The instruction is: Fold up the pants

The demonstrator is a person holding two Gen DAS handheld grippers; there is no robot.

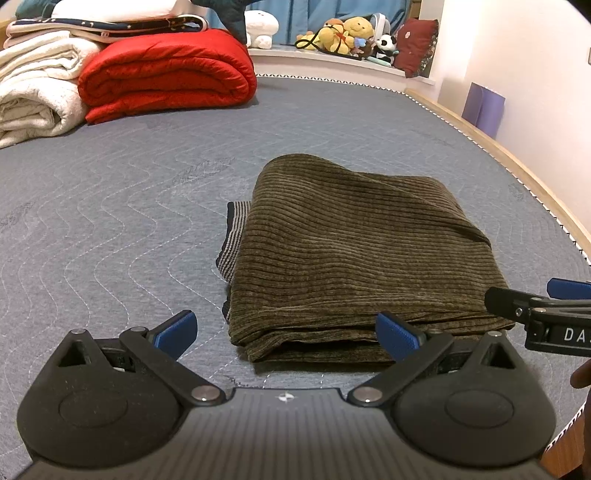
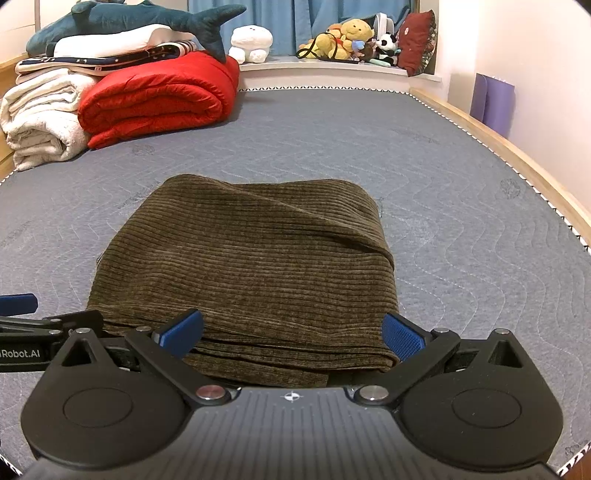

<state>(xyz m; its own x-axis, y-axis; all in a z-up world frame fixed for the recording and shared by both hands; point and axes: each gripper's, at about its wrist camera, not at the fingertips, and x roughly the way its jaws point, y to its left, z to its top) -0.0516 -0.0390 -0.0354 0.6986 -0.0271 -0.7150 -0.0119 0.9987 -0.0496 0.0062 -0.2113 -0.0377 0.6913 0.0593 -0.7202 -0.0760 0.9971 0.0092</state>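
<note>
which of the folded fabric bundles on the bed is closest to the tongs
The olive-brown corduroy pants, folded flat right in front of both open tongs. The red quilted comforter and the white fleecy blankets sit stacked at the mattress's far left corner.

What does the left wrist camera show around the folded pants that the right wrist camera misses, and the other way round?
Only the left wrist view shows a striped edge poking out from the left side of the pants.

Only the right wrist view shows the whole plush shark on the bedding stack.

Both show the pants folded on the mattress, the red quilt, and the left gripper and right gripper with jaws open, empty.
</note>
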